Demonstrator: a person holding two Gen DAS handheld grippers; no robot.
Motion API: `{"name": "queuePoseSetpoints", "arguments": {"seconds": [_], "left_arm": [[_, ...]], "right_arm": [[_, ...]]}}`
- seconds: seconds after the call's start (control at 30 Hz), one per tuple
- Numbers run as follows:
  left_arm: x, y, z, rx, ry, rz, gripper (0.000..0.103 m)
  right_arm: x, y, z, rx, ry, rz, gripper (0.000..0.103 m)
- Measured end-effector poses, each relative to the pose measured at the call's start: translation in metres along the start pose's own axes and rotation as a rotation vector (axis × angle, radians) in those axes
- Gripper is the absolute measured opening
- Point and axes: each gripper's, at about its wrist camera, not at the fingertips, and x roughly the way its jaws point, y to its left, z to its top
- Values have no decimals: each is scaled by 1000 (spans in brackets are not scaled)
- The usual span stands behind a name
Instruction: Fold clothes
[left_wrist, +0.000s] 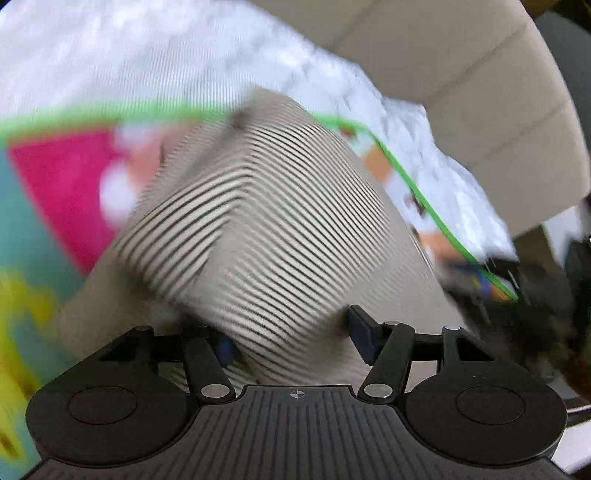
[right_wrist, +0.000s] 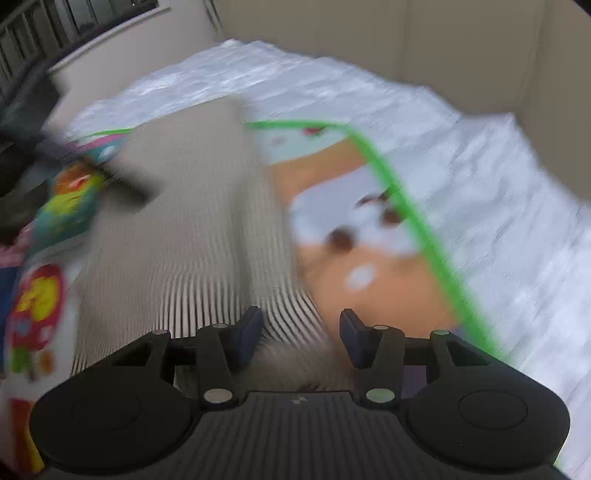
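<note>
A beige garment with thin dark stripes (left_wrist: 280, 229) lies folded on a colourful play mat with a green border (left_wrist: 55, 192). My left gripper (left_wrist: 295, 343) hangs low over the garment's near end. Its jaws stand well apart with striped cloth bulging up between them, and no pad clearly presses on it. In the right wrist view the same garment (right_wrist: 192, 221) stretches away to the left. My right gripper (right_wrist: 301, 339) is at its near right corner, jaws apart, with a blurred bit of cloth low between them. Both views are smeared by motion.
The mat (right_wrist: 369, 266) rests on a white textured bedspread (right_wrist: 480, 184). A beige padded panel (left_wrist: 480, 92) rises behind the bed. A dark blurred shape (right_wrist: 125, 181) crosses the garment's far left side. Dark clutter (left_wrist: 535, 314) sits past the mat's right edge.
</note>
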Motion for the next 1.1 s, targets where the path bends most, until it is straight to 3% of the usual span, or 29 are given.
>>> {"name": "queuePoseSetpoints", "arguments": {"seconds": [0.17, 0.4, 0.6, 0.83, 0.97, 1.1], "left_arm": [[15, -25, 32, 139, -58, 168, 77], [11, -44, 23, 229, -96, 294, 84], [-19, -33, 16, 134, -141, 327, 87], [-82, -41, 11, 28, -245, 263, 93], [-123, -70, 4, 32, -298, 232, 95], [-166, -117, -6, 117, -329, 286, 99]], "right_arm": [[2, 45, -16, -41, 20, 39, 50], [13, 51, -10, 18, 40, 32, 76], [0, 67, -6, 27, 15, -57, 79], [-63, 69, 21, 111, -162, -70, 85], [-100, 80, 34, 141, -249, -69, 91], [-130, 98, 40, 175, -283, -69, 91]]}}
